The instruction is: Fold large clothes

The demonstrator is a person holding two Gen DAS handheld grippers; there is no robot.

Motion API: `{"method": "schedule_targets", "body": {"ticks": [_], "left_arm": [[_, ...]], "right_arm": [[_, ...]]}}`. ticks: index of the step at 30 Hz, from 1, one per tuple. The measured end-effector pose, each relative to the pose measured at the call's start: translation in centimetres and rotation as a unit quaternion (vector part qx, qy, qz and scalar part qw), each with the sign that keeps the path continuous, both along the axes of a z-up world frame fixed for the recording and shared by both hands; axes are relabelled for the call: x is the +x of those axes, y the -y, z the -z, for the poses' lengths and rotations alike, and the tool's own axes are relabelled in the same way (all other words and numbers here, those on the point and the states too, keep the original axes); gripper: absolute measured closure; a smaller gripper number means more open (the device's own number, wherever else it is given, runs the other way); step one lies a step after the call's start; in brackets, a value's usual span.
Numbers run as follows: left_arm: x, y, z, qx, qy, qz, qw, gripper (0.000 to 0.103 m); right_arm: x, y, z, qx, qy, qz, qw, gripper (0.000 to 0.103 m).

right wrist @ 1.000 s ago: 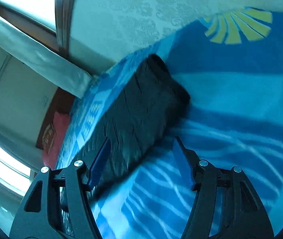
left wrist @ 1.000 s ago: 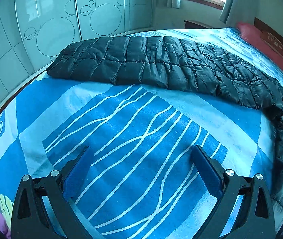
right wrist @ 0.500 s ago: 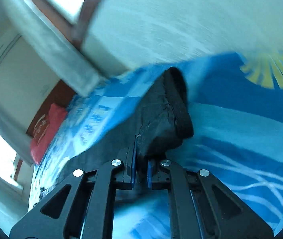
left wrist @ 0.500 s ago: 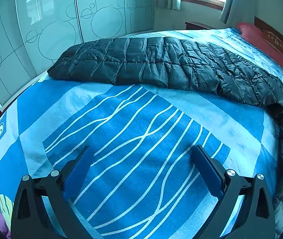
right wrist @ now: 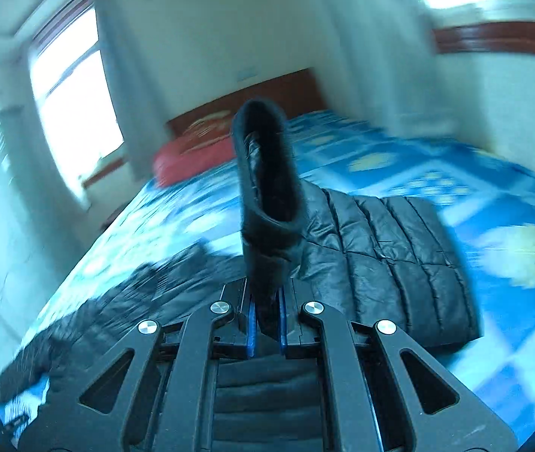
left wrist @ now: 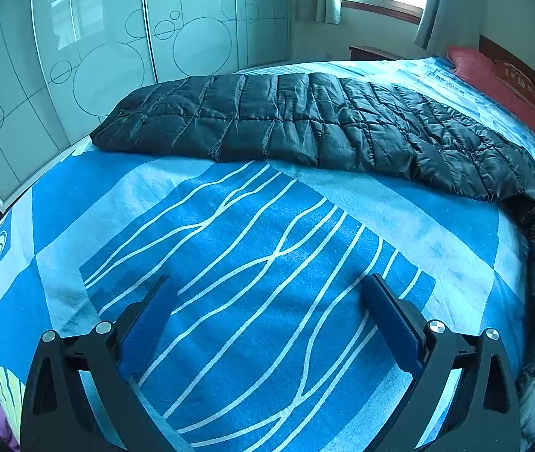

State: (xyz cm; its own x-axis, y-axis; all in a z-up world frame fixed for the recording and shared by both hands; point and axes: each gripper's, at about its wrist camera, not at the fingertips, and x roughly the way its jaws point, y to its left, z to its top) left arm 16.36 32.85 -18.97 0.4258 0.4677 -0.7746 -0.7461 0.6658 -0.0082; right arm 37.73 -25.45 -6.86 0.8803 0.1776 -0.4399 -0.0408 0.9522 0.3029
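Your right gripper (right wrist: 266, 303) has its jaws clamped tight on the cuff end of a sleeve (right wrist: 267, 188) of the black quilted down jacket (left wrist: 305, 124). In the right wrist view that sleeve stands up from between the blue pads, its open cuff facing the camera, and the rest of the view is smeared with blur. The jacket body lies on the bed (left wrist: 230, 245) behind and beside the sleeve, puffy panels running off toward the right side of that view.

Your left gripper (left wrist: 267, 297) has its jaws wide apart with nothing between them, hanging over the bare blue bedspread with the white wavy lines, near the foot-end corner of the bed. It's well apart from the jacket.

From the left wrist view the jacket stretches in a long band across the far side of the bed, starting by the edge nearest the frosted sliding wardrobe doors (left wrist: 98, 56) and curving around along the right edge. A red pillow (left wrist: 493, 83) sits up at the headboard end, beyond the jacket.
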Motion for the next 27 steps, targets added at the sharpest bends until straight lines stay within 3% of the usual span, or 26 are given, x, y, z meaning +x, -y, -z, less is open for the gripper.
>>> {"method": "schedule_targets", "body": {"ticks": [10, 14, 20, 22, 24, 25, 27], "left_arm": [[-0.3, 0.2, 0.3, 0.006, 0.01, -0.001, 0.9999, 0.004], [-0.5, 0.3, 0.3, 0.009, 0.012, -0.001, 0.9999, 0.004], [-0.6, 0.6, 0.4, 0.013, 0.014, -0.002, 0.9998, 0.004], [-0.7, 0.6, 0.4, 0.014, 0.014, -0.002, 0.9998, 0.004], [-0.7, 0.6, 0.4, 0.014, 0.013, -0.003, 0.9998, 0.004], [-0.7, 0.7, 0.4, 0.014, 0.013, -0.002, 0.9998, 0.004], [-0.7, 0.7, 0.3, 0.014, 0.013, -0.002, 0.9998, 0.004]], "right_arm": [[4.3, -20.0, 3.2, -0.037, -0.049, -0.127, 0.99, 0.095], [5.7, -25.2, 5.4, -0.051, -0.078, -0.161, 0.983, 0.095], [6.2, -29.4, 9.0, -0.079, -0.119, -0.195, 0.97, 0.09], [6.5, -30.6, 9.8, -0.087, -0.142, -0.211, 0.963, 0.081], [6.0, -30.8, 9.6, -0.074, -0.146, -0.232, 0.959, 0.045], [5.5, -30.6, 9.2, -0.066, -0.139, -0.238, 0.959, 0.039], [4.0, -29.5, 7.6, -0.057, -0.117, -0.251, 0.959, 0.037]]}}
